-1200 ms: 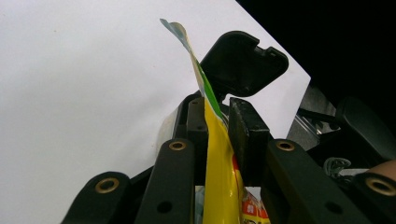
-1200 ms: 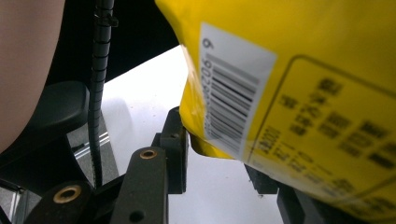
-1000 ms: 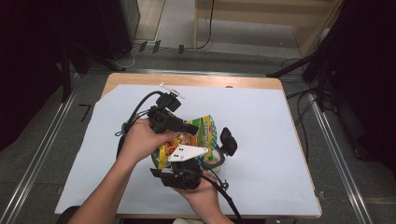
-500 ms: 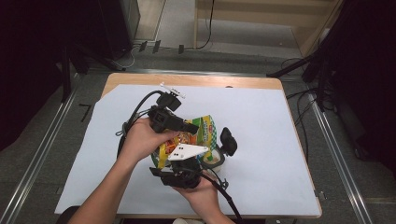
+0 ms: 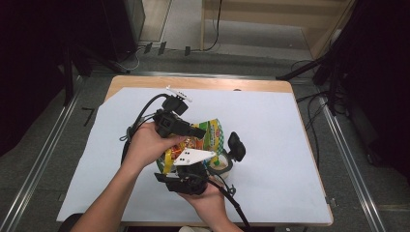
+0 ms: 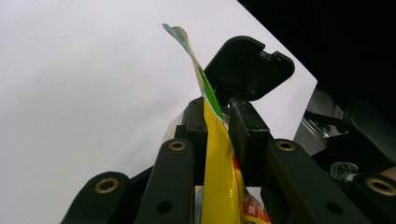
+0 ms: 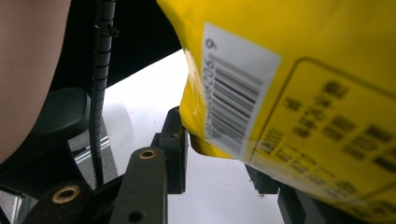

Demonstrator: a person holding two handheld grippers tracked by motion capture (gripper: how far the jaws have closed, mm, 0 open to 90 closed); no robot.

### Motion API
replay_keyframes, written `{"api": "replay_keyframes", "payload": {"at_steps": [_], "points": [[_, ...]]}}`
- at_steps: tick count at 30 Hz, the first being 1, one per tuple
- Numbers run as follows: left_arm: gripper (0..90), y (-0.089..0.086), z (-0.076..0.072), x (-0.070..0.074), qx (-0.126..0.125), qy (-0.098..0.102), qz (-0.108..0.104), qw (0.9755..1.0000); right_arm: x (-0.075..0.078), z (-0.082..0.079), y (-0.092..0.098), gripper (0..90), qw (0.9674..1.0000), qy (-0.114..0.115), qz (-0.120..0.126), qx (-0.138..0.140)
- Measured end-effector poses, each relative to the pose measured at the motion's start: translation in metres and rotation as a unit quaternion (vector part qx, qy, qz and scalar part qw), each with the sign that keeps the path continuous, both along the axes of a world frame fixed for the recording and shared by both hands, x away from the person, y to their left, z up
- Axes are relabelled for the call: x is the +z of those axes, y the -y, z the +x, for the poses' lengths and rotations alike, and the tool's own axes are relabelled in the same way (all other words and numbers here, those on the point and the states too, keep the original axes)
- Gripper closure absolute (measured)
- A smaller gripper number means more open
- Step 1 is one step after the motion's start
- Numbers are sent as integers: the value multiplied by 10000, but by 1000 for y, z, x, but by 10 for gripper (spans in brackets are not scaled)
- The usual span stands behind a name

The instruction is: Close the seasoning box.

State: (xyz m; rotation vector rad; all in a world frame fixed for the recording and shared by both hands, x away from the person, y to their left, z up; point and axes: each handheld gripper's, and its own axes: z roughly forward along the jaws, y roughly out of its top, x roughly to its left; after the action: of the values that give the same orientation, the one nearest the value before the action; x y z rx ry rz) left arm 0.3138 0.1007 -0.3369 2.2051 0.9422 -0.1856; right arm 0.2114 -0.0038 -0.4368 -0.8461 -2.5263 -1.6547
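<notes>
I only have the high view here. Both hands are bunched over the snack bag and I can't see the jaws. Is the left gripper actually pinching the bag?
Observer: Yes. In the left gripper view the left gripper has its jaws closed on a thin edge of the yellow snack bag.
Operator: Which way does that edge run?
Observer: It rises straight up between the jaws, and its green and white tip pokes out above them.
Operator: And the right gripper?
Observer: In the right gripper view the right gripper has the bag's lower corner between its jaws; whether they press on it I cannot tell.
Operator: Which face looks at that camera?
Observer: The back, with the barcode label.
</notes>
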Motion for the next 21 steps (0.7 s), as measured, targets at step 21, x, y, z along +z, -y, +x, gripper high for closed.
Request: {"api": "replay_keyframes", "payload": {"at_steps": [21], "points": [[797, 2, 7, 1, -42, -178, 2, 9998, 4, 3, 0, 653, 10000, -87, -4, 28]]}}
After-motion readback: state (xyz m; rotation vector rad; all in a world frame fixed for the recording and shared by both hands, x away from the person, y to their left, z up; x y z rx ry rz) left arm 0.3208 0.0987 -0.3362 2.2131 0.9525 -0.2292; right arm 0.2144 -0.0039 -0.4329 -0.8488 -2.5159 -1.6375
